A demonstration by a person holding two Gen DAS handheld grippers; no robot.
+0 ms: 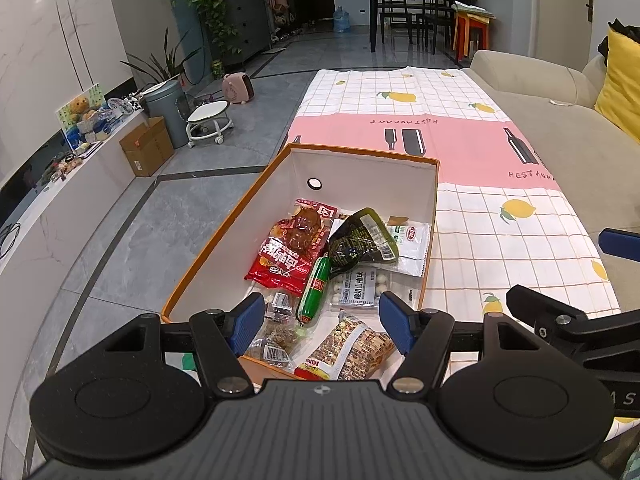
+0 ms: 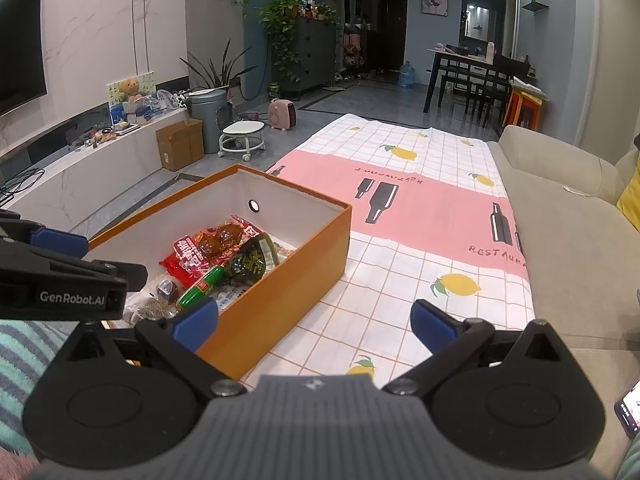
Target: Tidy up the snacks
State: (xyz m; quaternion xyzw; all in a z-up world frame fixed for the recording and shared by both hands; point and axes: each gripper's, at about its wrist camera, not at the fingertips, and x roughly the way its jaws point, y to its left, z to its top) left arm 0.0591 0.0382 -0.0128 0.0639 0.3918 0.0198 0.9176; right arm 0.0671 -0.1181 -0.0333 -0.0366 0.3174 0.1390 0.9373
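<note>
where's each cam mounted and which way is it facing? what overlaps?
Left wrist: on the left gripper, looking down into the orange box of snacks; its open blue fingers show.
Right wrist: on the right gripper, open over the tablecloth, right of the box.
Shared: box, green sausage, tablecloth; each sees the other gripper.

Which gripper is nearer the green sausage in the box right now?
Left. The left gripper hovers open right over the green sausage inside the orange box; the right gripper sits open outside the box, over the tablecloth.
</note>
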